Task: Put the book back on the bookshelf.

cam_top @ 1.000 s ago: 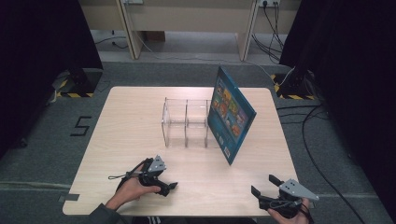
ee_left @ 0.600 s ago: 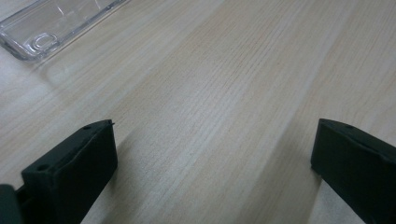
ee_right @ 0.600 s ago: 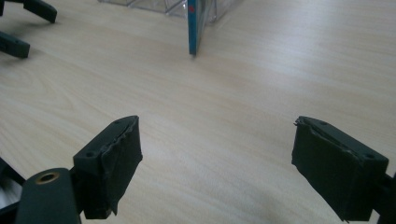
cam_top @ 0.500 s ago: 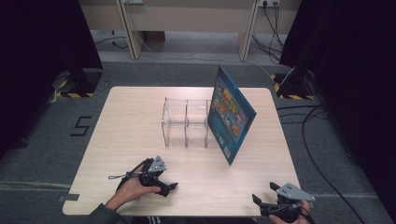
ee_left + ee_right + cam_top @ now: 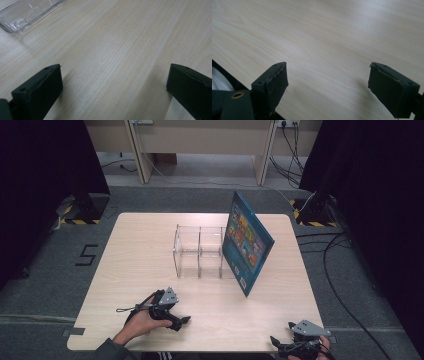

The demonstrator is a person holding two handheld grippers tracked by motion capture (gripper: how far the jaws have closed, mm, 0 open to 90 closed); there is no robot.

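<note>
Two black hand-held grippers, left gripper (image 5: 181, 321) and right gripper (image 5: 280, 346), gape wide and empty, while the thin, stiff blue picture book (image 5: 247, 243) leaning on the clear acrylic rack (image 5: 199, 251) looks light, best pinched by its top edge.

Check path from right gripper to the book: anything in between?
Nothing visible. In the high view only bare table lies between the right gripper, at the near edge, and the book, which stands leaning against the right end of the clear rack. Its jaws are open and empty.
</note>
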